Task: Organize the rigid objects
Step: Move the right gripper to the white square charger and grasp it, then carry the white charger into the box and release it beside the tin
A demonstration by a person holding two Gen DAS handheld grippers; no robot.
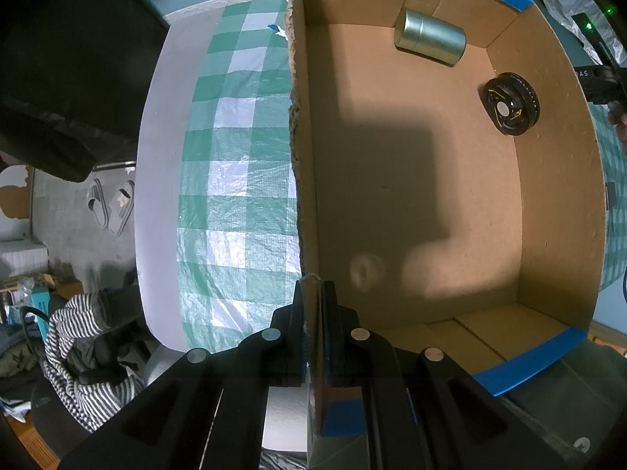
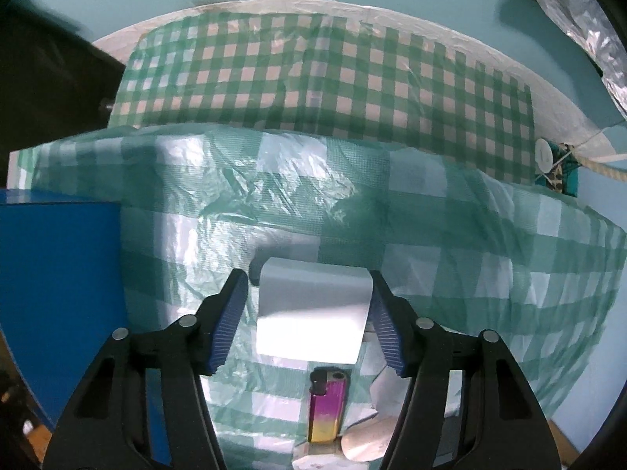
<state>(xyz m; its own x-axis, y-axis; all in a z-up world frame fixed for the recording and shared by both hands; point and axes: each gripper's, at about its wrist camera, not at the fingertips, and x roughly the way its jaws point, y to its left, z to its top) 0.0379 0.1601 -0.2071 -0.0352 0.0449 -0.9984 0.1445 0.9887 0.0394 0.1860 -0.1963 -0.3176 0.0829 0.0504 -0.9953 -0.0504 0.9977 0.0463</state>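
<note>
Gripping hand, left: the left gripper (image 1: 312, 305) was pinched together on the near end of the cardboard box's (image 1: 415, 180) left wall, one finger outside, one inside.
Box handling: corrugated card looked stiff but light; its top edge was ragged, so a hold low on the wall would likely crush less than one on the frayed rim.
Box contents: a metal tin (image 1: 430, 37) lay on its side at the far end; a black wheel-like disc (image 1: 511, 103) rested by the right wall, well apart from the tin.
Tin handling: smooth, round and probably slippery; best taken across its curved body, since it would roll.
Table: green-checked plastic cloth (image 1: 235, 156) covered it, crinkled and likely slick.
Working hand, right: the right gripper (image 2: 309, 305) had its fingers apart, flanking a white box (image 2: 311, 309); whether the pads touched its sides could not be told.
White box handling: flat-sided and rigid, apparently light; its two side faces offered the natural hold.
Lighter: a purple-and-gold lighter (image 2: 328, 407) lay on the cloth just behind the white box, near torn white paper.
Lighter handling: small, glossy, likely slippery; take it across the narrow body.
</note>
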